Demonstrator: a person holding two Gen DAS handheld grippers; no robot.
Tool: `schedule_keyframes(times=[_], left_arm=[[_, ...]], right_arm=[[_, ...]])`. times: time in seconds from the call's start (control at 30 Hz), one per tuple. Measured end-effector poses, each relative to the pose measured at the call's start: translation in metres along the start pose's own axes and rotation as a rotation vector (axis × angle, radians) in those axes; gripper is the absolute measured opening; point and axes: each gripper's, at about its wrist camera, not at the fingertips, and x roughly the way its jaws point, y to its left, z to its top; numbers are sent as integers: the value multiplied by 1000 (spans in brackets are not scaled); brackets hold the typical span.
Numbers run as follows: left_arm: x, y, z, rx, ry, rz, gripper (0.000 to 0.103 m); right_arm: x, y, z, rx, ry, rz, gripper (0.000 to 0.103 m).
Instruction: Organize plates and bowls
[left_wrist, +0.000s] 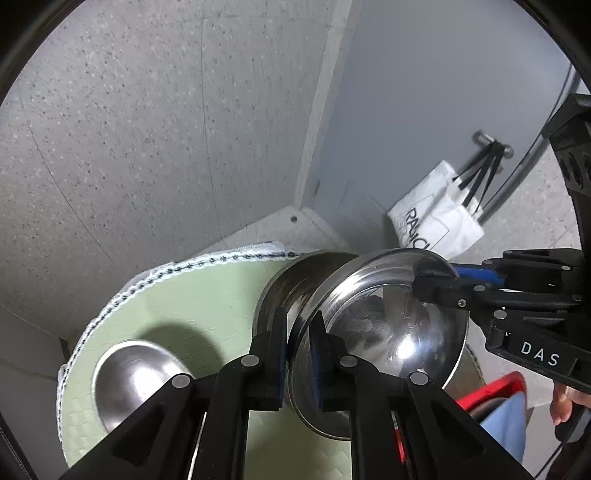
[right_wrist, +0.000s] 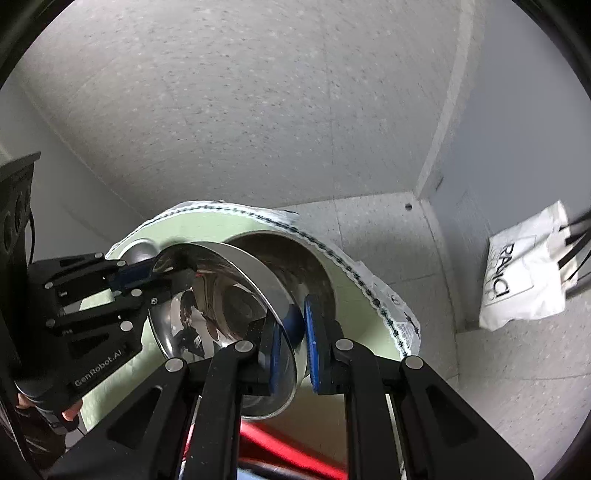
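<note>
- Steel bowl (left_wrist: 391, 332), centre of frame, tilted above the green-matted surface (left_wrist: 192, 295).
- Left gripper (left_wrist: 299, 363) and right gripper (right_wrist: 293, 345): jaws of both pinch its rim from opposite sides.
- Second bowl (left_wrist: 133, 376) lies lower left.

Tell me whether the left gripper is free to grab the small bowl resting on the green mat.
Probably not yet: the left gripper is shut on the held steel bowl's rim. The small bowl itself sits unobstructed.

The left gripper (left_wrist: 299, 354) pinches the near rim of a tilted steel bowl (left_wrist: 391, 332) – the right gripper (left_wrist: 439, 280) clamps its far rim – above a green mat (left_wrist: 207, 295) holding another bowl (left_wrist: 136, 380).
</note>
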Motion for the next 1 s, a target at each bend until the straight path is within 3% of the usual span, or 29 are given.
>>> schedule_keyframes(times=[0.33,0.53,0.73,0.8,0.87,1.0], left_arm=[[42,-3,23,-14,46,25,9],[58,-4,21,-30,61,26,18],[48,-2,13,-21,46,-9,38],[35,1,9,-26,22,-28,57],[19,1,6,-29,-32,-12,71],[-4,13,0,-44,-70,-28,73]], right_arm=[[29,-12,2,29,19,28,11],[41,-15,-2,49,26,21,11],[43,-17,-4,70,18,25,12],[39,-17,-6,74,10,14,15],[33,-15,-8,76,-9,2,39],[14,-7,-10,77,-53,-5,44]])
